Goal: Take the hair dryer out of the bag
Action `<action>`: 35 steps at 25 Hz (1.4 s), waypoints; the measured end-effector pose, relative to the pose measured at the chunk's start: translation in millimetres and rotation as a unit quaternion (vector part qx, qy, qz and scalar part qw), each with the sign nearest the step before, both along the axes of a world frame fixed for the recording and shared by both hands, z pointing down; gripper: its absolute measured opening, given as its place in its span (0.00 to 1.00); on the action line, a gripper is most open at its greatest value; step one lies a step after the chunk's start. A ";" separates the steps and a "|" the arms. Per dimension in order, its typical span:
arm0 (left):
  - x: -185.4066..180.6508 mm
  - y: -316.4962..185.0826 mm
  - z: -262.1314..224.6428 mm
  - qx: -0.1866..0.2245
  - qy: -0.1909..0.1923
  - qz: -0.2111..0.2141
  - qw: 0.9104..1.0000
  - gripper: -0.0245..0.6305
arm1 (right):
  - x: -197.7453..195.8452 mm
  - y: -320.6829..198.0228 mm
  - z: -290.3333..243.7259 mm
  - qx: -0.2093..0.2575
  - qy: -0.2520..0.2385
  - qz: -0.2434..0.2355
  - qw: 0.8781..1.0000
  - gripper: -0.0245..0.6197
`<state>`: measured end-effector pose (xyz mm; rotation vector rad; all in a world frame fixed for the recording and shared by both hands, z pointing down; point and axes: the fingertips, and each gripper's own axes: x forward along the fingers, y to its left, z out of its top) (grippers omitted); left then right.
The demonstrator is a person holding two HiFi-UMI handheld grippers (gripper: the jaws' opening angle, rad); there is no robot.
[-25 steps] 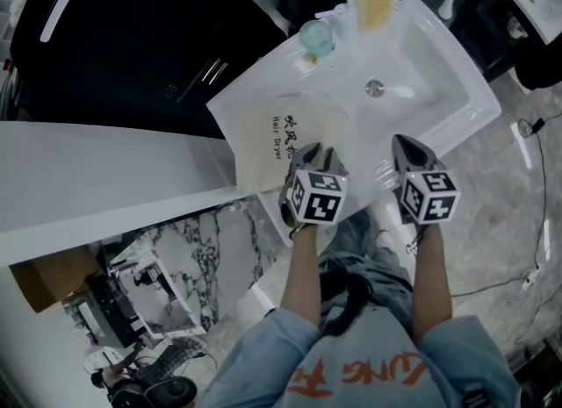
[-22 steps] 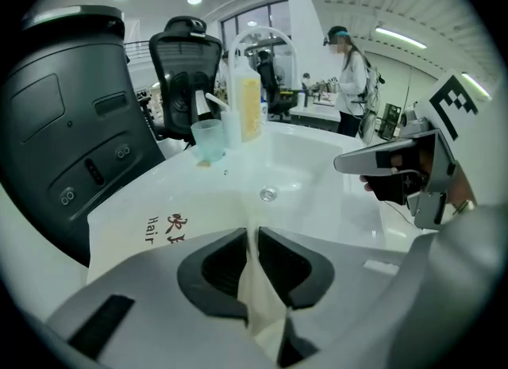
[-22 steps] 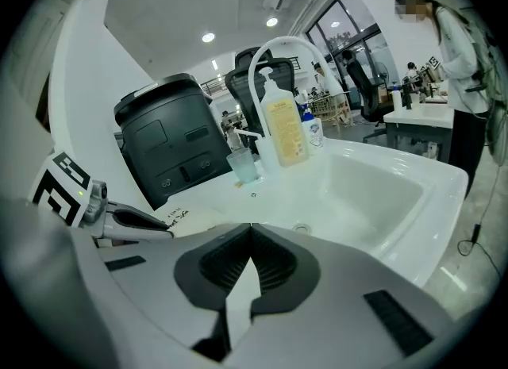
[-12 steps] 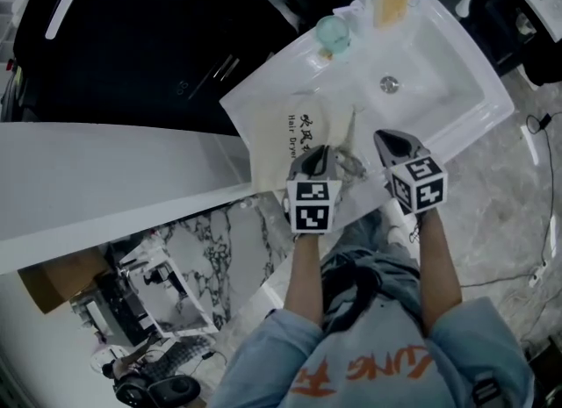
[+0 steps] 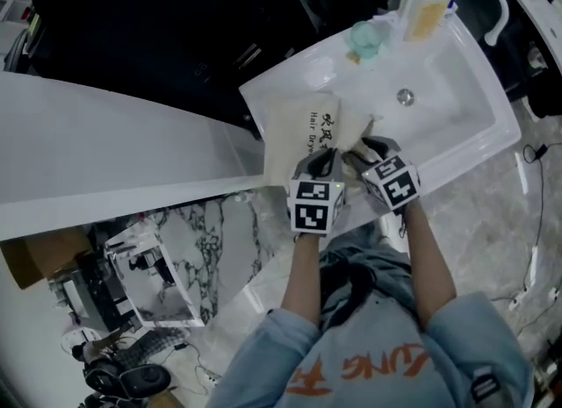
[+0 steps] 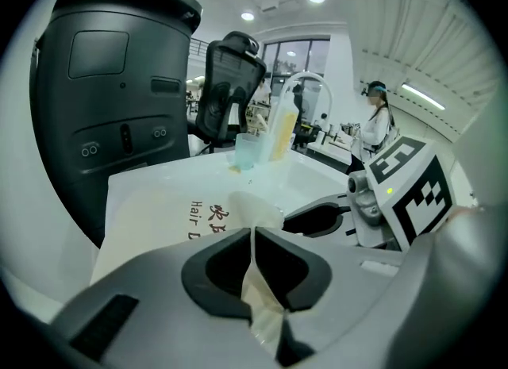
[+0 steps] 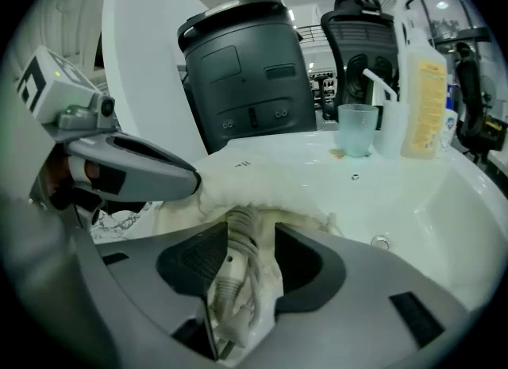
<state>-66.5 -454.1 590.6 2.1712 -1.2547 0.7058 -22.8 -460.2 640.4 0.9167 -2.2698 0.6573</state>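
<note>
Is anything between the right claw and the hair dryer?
Only the bag itself: its cloth hides the dryer. The left gripper pinches the bag's edge; the right gripper, jaws just opened, has a white cord between them at the mouth.

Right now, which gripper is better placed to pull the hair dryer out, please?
Likely right. The right gripper, jaws just opened, straddles the white cord at the mouth of the bag; the left gripper clamps its edge.

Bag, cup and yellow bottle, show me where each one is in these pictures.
bag (image 5: 294, 143): head view, on the plain cloth beside the print.
cup (image 7: 356, 129): right gripper view, on its side wall.
yellow bottle (image 7: 423, 101): right gripper view, on its yellow front.
</note>
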 end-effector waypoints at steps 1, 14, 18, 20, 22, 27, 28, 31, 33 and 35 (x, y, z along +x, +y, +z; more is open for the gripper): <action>-1.1 -0.3 0.4 -0.001 0.005 0.002 1.000 0.06 | -5.7 -0.9 3.3 -0.004 0.005 -0.008 1.000 0.34; -27.2 -5.4 18.6 -0.014 0.067 0.031 0.997 0.06 | -42.4 -14.3 35.3 -0.078 0.028 -0.076 0.994 0.44; -28.4 -3.6 6.4 -0.001 0.099 0.047 0.994 0.06 | -49.2 -11.3 40.1 -0.116 0.040 -0.107 0.987 0.43; -29.2 -2.1 -4.1 0.014 0.129 0.053 0.990 0.06 | -50.6 -5.6 51.9 -0.138 0.062 -0.127 0.980 0.45; -35.4 -2.9 -12.0 0.027 0.145 0.047 0.988 0.04 | -52.4 -3.7 59.6 -0.147 0.074 -0.134 0.977 0.45; -82.6 -0.2 6.6 0.014 0.051 0.016 0.998 0.04 | -54.0 -3.9 64.1 -0.152 0.098 -0.123 0.976 0.44; -93.2 2.5 9.2 0.012 0.035 0.010 0.999 0.05 | -53.8 -4.1 64.5 -0.155 0.102 -0.119 0.975 0.43; -125.7 10.8 16.0 0.006 0.007 -0.020 1.000 0.14 | -52.9 -6.2 64.7 -0.164 0.104 -0.107 0.975 0.42; -145.4 17.2 23.2 -0.003 -0.002 -0.039 0.999 0.25 | -52.4 -6.0 64.3 -0.166 0.101 -0.098 0.976 0.41; -158.6 22.8 30.5 -0.013 0.003 -0.051 0.999 0.33 | -52.0 -5.8 62.8 -0.164 0.094 -0.092 0.978 0.40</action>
